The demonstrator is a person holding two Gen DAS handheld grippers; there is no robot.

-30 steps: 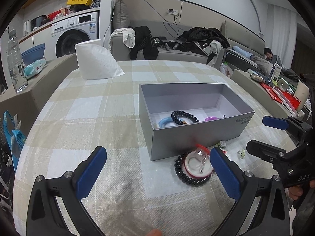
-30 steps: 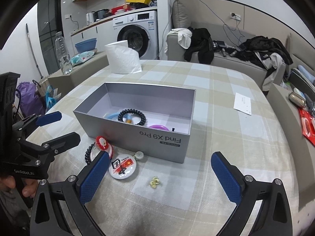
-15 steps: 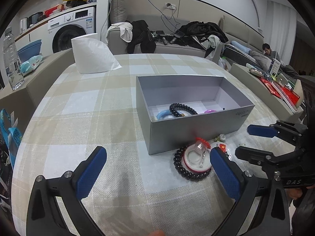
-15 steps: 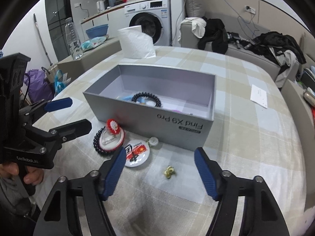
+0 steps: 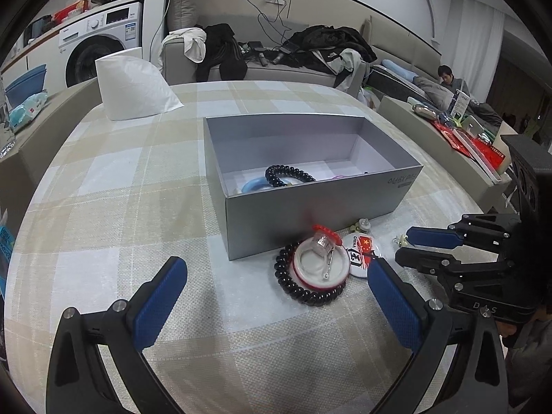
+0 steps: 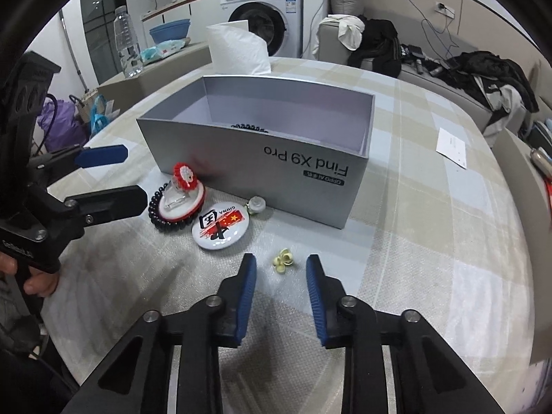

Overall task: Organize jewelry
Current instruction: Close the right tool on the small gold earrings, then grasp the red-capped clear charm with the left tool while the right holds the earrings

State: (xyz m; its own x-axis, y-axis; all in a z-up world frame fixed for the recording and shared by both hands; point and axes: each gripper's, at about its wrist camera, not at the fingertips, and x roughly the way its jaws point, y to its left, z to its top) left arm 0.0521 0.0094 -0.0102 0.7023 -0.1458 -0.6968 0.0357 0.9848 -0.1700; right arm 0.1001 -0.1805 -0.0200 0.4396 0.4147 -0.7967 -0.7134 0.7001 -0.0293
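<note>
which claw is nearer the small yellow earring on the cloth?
Right. The right claw is low over the table with the yellow earring just ahead of its open fingertips. The left claw sits off to the side, facing the bead bracelet.

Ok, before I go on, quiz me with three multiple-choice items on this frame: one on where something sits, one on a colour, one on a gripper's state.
1. Where does the small yellow earring lie?
A. inside the grey box
B. on the tablecloth just ahead of the right gripper
C. on the round badge

2. What colour are the beads of the bracelet around the white dish?
A. black
B. green
C. white

3. How does the left gripper stand?
A. shut on the bracelet
B. shut on nothing
C. open, holding nothing

Answers: 1 B, the earring lies on the cloth off the right gripper fingertips, outside the grey box. 2 A, the ring of beads is black. 3 C, its blue pads stand far apart with nothing between.
</note>
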